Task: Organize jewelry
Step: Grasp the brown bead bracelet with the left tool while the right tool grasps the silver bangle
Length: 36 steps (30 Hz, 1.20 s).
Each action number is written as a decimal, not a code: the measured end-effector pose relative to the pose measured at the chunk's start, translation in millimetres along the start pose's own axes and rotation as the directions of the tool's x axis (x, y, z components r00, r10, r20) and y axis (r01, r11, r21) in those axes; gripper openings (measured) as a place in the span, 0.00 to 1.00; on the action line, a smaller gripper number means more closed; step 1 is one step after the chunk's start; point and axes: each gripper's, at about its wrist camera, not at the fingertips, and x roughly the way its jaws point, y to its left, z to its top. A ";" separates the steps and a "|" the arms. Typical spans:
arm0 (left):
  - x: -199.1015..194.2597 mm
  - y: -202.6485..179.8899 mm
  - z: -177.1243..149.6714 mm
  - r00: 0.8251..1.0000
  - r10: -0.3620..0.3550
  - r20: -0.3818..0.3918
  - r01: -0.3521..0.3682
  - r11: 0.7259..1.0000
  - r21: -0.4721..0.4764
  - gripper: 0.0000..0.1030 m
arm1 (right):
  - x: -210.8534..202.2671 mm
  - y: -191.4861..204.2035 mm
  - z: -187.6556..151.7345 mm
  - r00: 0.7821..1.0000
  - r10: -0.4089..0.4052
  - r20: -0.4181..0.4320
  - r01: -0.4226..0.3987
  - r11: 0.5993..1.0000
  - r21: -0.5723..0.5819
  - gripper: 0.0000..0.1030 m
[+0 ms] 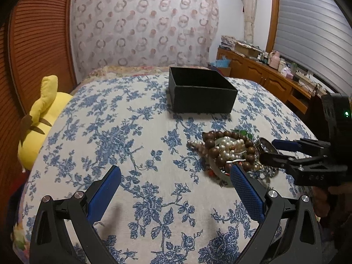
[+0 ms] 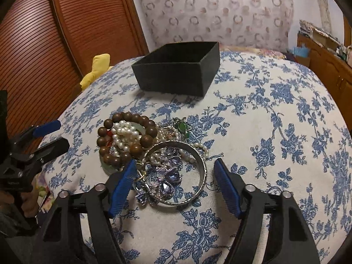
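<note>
Bed (image 2: 275, 114): your claws, right claw (image 2: 173, 171) and left claw (image 1: 176, 176), stand released; the silver bangle (image 2: 203, 165) is stiff, slippery, so grip its rim.

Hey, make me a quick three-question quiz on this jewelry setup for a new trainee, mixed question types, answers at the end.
1. True or false: the silver bangle already lies inside the black box.
2. Multiple choice: the right claw is (A) shut on a necklace, (B) open, fingers either side of the bangle, (C) out of view.
3. Short answer: which bracelet rings the white pearls in the pile?

Key
1. False. It lies on the floral bedspread with the rest of the pile, nearer the claws than the box.
2. B.
3. The brown wooden bead bracelet. The left claw is open too, beside the pile.
</note>
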 end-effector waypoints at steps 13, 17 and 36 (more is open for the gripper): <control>24.6 -12.1 14.9 0.994 -0.098 -0.045 0.100 0.994 0.033 0.93 | -26.4 -12.4 6.6 0.996 -0.031 0.087 0.032 0.999 -0.008 0.59; 30.8 -15.7 24.9 0.988 -0.150 -0.046 0.151 0.988 0.030 0.83 | -31.9 -15.6 6.7 0.994 -0.038 0.101 0.039 0.999 -0.003 0.59; 48.5 -16.5 40.1 0.952 -0.296 -0.079 0.292 0.955 -0.051 0.12 | -29.4 -10.7 0.8 0.994 -0.047 0.103 0.048 0.999 -0.008 0.59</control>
